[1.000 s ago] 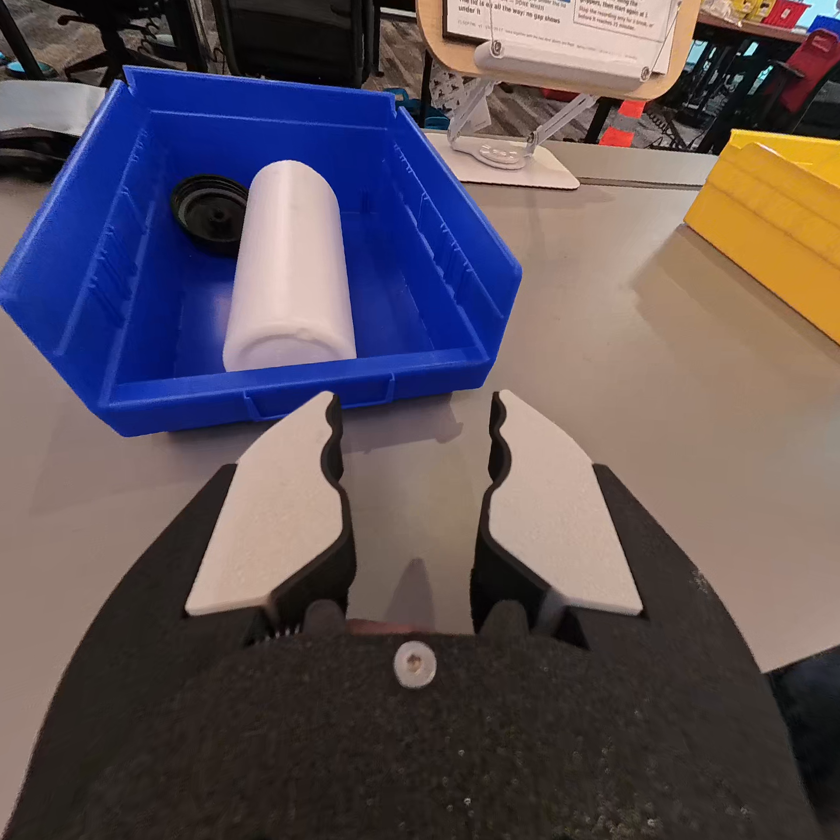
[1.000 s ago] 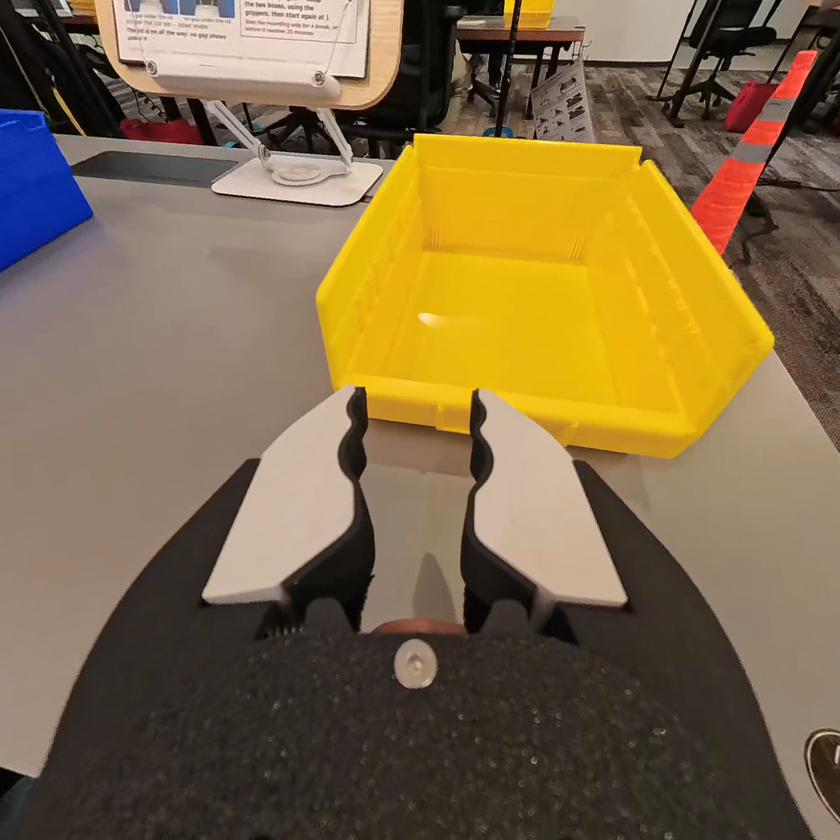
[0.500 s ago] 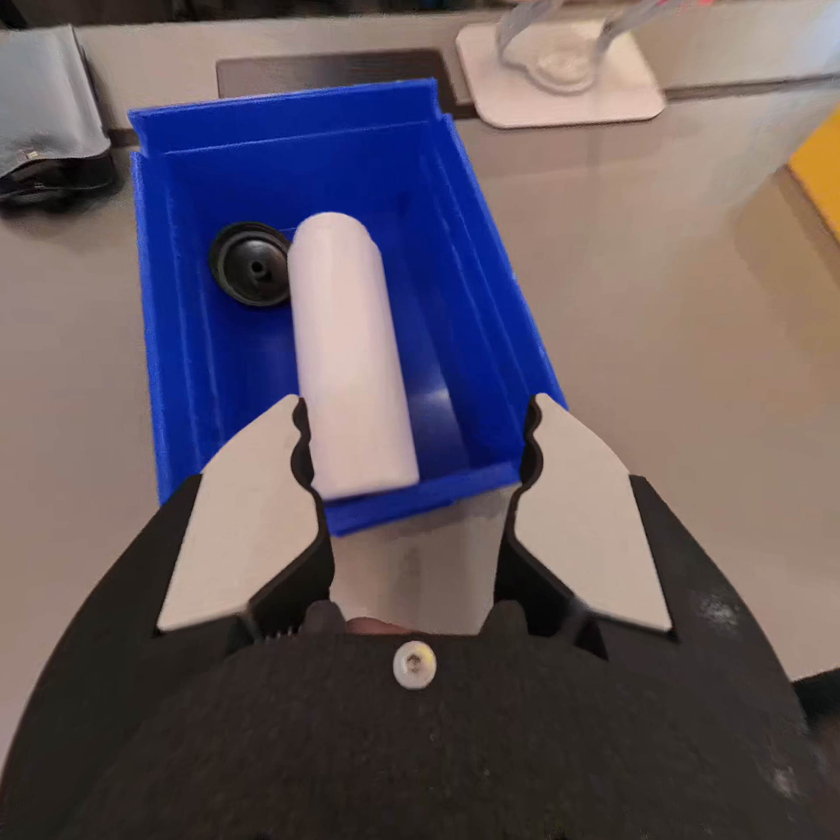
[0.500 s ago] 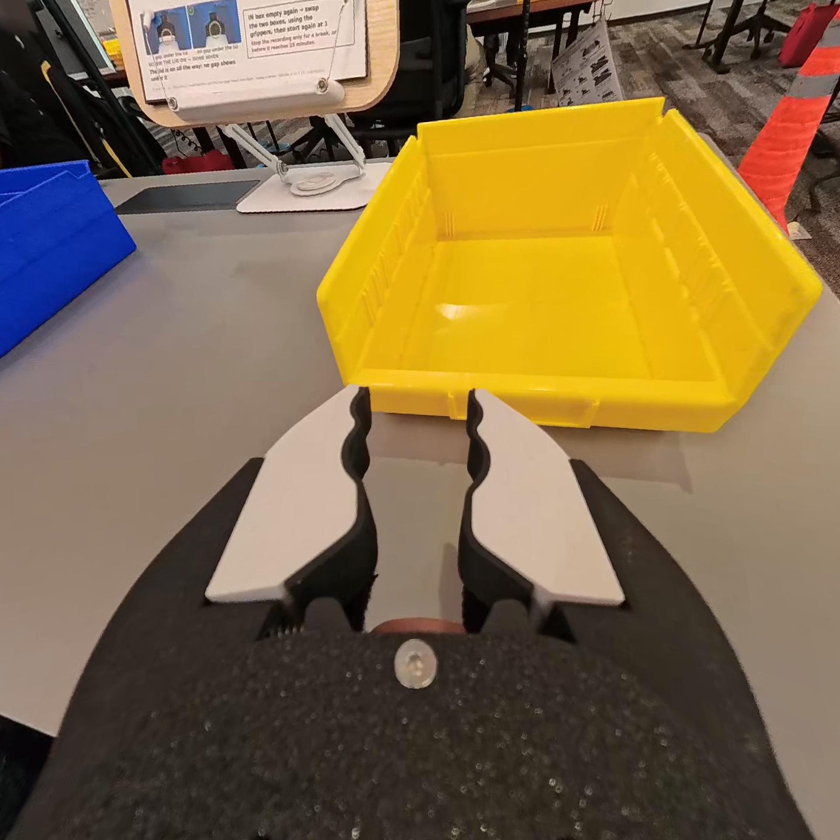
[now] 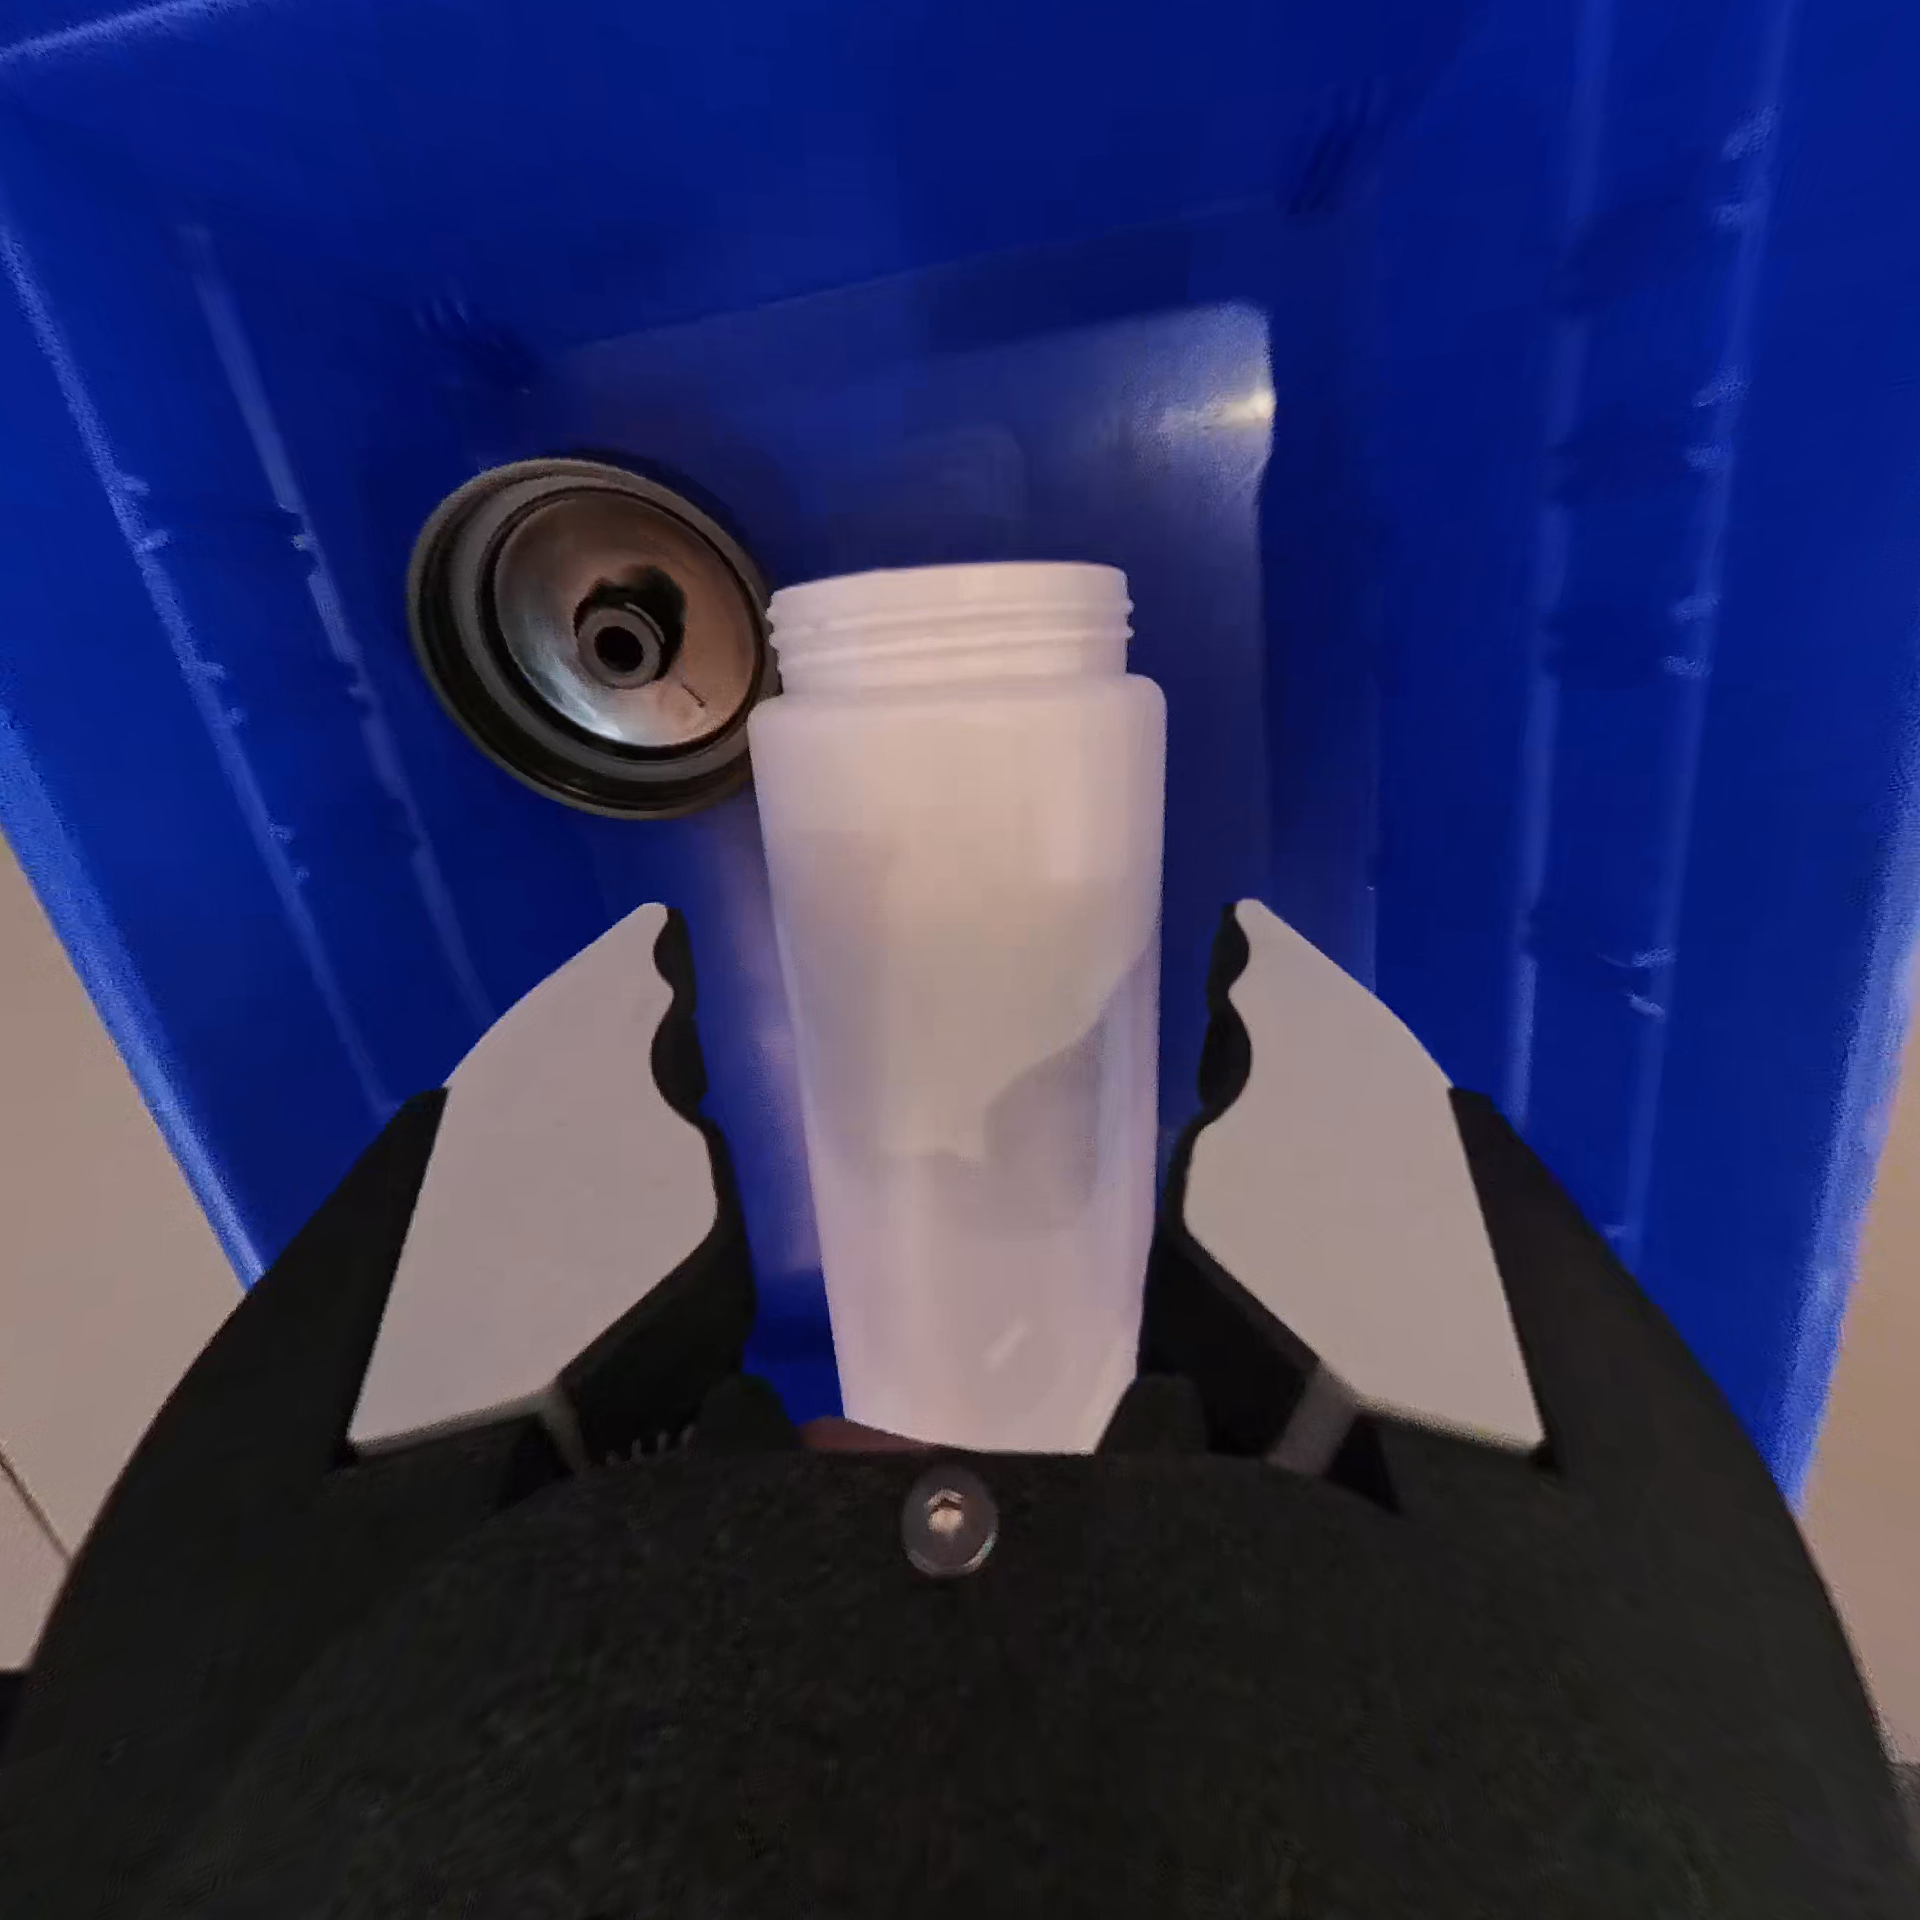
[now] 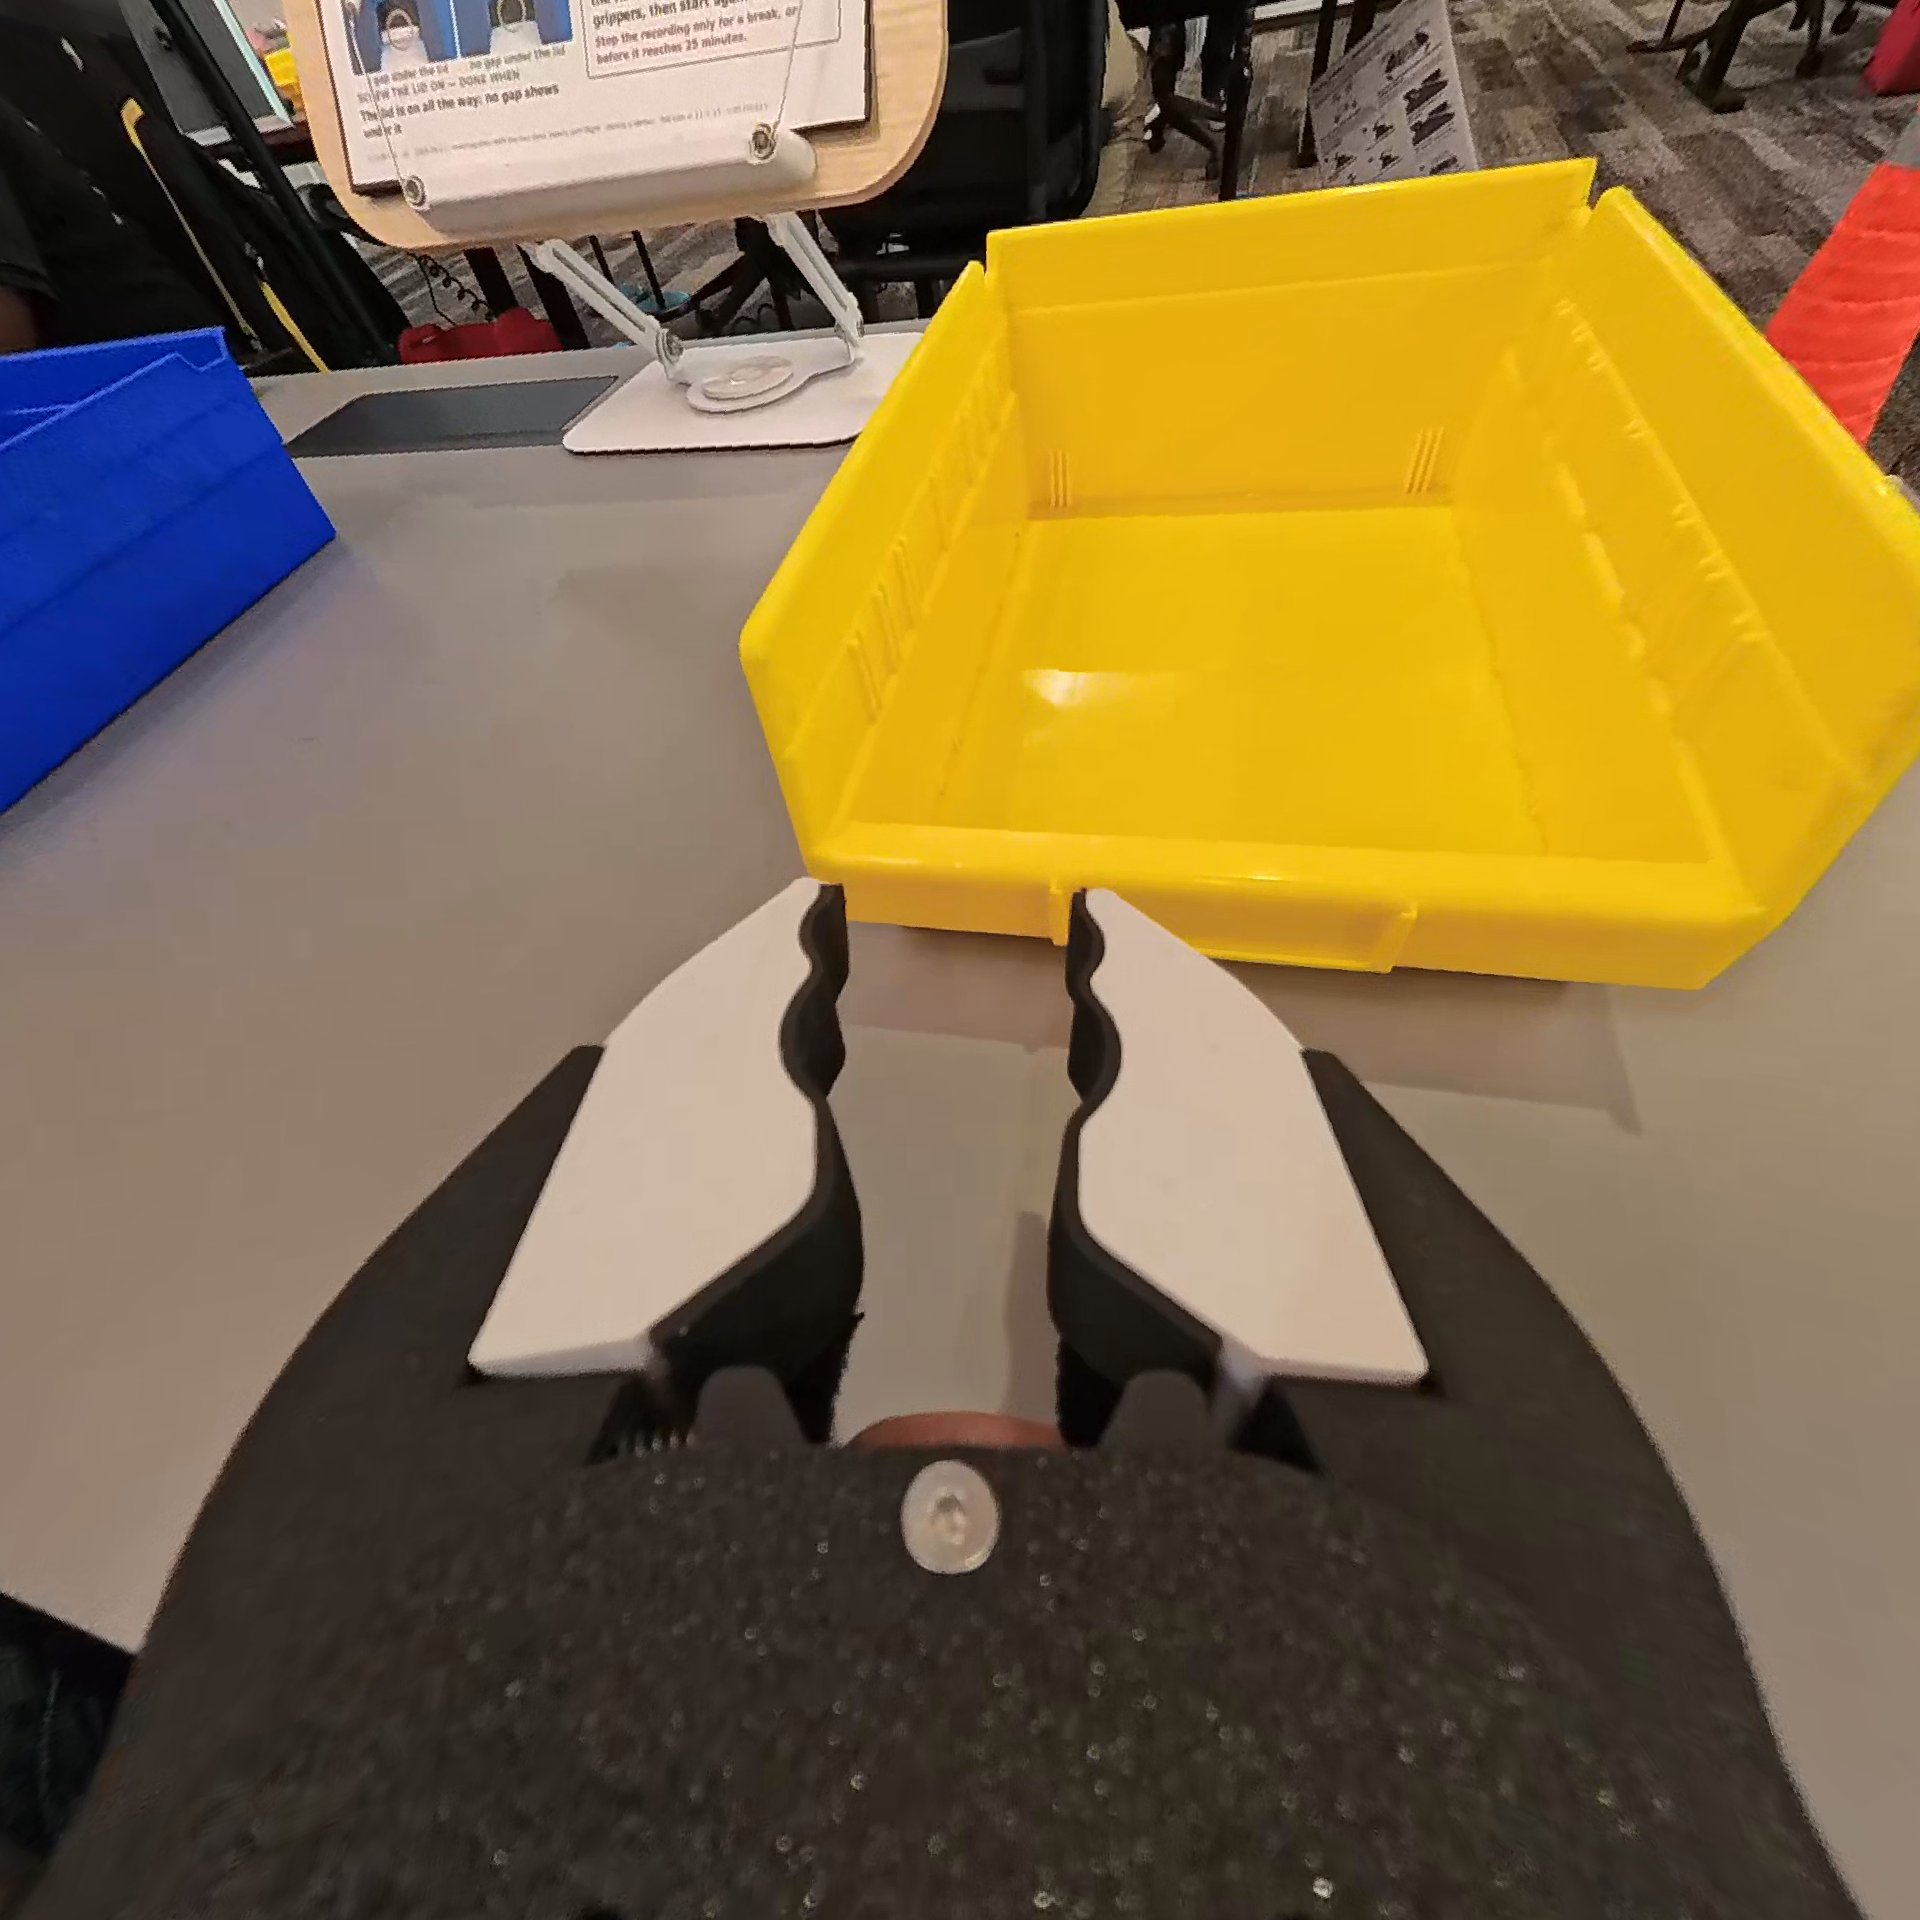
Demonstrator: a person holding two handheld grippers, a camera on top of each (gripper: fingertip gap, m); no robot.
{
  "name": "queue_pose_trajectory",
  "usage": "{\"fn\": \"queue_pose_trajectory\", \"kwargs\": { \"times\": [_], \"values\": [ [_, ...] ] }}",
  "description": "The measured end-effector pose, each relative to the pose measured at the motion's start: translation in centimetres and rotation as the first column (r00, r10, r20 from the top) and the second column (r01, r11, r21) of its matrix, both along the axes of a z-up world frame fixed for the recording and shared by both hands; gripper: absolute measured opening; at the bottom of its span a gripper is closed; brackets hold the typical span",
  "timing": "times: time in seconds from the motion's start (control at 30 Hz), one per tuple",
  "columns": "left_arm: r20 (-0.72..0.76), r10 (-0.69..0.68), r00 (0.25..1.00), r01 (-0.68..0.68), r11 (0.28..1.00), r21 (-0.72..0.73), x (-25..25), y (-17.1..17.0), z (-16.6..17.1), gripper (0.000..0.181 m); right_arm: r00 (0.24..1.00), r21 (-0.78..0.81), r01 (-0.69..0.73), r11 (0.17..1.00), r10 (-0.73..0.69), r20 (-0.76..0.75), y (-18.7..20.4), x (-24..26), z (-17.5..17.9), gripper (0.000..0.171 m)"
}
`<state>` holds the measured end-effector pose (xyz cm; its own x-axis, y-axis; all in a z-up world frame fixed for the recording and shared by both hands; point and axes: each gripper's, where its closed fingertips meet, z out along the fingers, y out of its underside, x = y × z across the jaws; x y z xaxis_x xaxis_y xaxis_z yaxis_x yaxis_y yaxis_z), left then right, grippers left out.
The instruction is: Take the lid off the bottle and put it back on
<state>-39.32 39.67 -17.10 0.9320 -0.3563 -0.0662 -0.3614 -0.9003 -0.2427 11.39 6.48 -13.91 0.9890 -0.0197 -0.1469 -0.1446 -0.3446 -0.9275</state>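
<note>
The bottle (image 5: pixel 966 997), a frosted white plastic cylinder with a threaded open neck, lies on its side in the blue bin (image 5: pixel 1621 520); its black round lid (image 5: pixel 587 639), glossy inner face up, lies just beside the neck; the left gripper (image 5: pixel 948 977) points down into the bin, jaws spread wide on either side of the bottle with small gaps; the right gripper (image 6: pixel 948 935) hovers over the grey table (image 6: pixel 416 831), partly open and holding nothing, before a smooth yellow bin (image 6: pixel 1299 925).

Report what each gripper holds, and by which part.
Nothing is held. The left gripper straddles the white bottle's lower body with its jaws open; the right gripper is open and empty.
</note>
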Motion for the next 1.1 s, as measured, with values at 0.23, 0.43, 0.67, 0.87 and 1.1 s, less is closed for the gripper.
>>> {"fn": "queue_pose_trajectory", "kwargs": {
  "times": [0.23, 0.43, 0.67, 0.87, 1.1],
  "values": [
    [0.005, 0.012, 1.000, -0.012, 0.996, -0.085, 0.3, 0.0, -2.8, 0.086, 1.000, -0.019, -0.029, 0.999, 0.029, -0.001, 0.5, -0.7, -0.4, 0.040],
    [0.034, -0.047, 0.998, 0.051, 0.993, -0.110, 0.1, -0.2, -1.9, 0.086, 0.999, -0.028, -0.038, 0.999, 0.039, 0.030, 0.4, -1.2, -0.5, 0.040],
    [0.219, -0.221, 0.950, 0.176, 0.963, 0.205, -0.2, 1.7, 7.4, 0.086, 0.995, 0.052, -0.093, 0.994, 0.091, 0.038, 0.3, -2.4, 1.2, 0.041],
    [0.437, -0.535, 0.723, 0.276, 0.804, 0.527, 3.6, -1.2, 17.3, 0.085, 0.904, 0.215, -0.428, 0.878, 0.414, 0.111, 2.6, -9.3, 6.0, 0.047],
    [0.415, -0.721, 0.555, 0.379, 0.663, 0.646, 14.4, -5.5, 20.9, 0.085, 0.832, 0.192, -0.554, 0.810, 0.543, 0.110, 8.8, -13.8, 8.1, 0.047]
  ]
}}
